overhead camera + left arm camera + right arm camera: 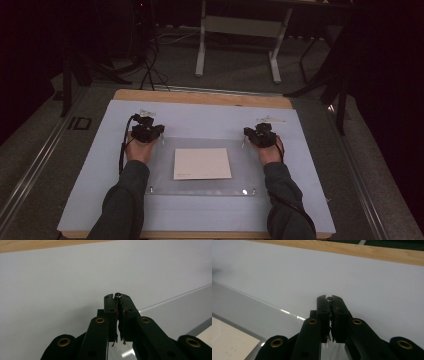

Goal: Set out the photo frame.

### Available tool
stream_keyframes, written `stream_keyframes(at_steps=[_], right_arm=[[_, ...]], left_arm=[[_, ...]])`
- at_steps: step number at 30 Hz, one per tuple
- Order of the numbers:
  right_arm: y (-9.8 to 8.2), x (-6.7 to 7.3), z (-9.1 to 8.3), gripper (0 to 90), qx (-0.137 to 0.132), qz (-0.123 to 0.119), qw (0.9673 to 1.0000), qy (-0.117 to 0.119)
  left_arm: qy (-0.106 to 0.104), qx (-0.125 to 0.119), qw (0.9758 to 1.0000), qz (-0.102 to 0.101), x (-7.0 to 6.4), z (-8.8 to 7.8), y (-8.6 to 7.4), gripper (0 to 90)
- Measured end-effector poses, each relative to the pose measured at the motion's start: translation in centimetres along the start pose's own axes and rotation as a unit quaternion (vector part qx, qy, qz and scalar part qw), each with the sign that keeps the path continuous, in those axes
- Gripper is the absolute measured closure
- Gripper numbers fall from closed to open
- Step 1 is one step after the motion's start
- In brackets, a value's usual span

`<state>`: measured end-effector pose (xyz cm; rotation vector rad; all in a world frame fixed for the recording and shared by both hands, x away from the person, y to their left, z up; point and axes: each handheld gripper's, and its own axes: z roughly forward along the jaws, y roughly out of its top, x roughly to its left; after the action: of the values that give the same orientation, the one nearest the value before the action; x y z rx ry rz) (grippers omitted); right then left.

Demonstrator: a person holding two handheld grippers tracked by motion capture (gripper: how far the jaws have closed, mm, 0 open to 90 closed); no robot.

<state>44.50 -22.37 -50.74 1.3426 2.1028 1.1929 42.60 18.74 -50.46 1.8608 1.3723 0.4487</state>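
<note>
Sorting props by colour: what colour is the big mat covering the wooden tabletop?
The large flat mat is pale lavender-blue, plain, without pattern; the high view shows it best.

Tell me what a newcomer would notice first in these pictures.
A clear plate lies mid-table on a pale blue mat, with a cream paper sheet under or on it. At its far corners, the left tongs and right tongs are each shut on a small metal stud.

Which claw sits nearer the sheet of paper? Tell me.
Roughly even, the left marginally nearer. The left claw is at the clear panel's far left corner, the right claw at its far right corner, the paper between them.
</note>
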Motion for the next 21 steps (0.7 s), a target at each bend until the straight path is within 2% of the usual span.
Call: stream_keyframes(at_steps=[9, 13, 18, 21], right_arm=[[0.5, -0.4, 0.8, 85.6, 0.006, 0.016, 0.9999, 0.003], [0.7, -0.5, 1.3, 85.2, 0.007, 0.022, 0.9997, -0.001], [1.0, -0.6, 1.8, 84.7, 0.015, 0.03, 0.9994, -0.005], [1.1, -0.8, 2.1, 84.5, 0.022, 0.036, 0.9991, -0.003]], left_arm=[[-0.018, 0.003, 0.9996, -0.02, 0.8, 0.6, 0.5, 86.1], [-0.018, 0.004, 0.9993, -0.034, 1.0, 1.0, 0.8, 86.0], [-0.013, 0.009, 0.9991, -0.04, 1.0, 1.4, 1.1, 85.5], [-0.02, 0.022, 0.9985, -0.045, 1.3, 1.5, 1.5, 85.3]])
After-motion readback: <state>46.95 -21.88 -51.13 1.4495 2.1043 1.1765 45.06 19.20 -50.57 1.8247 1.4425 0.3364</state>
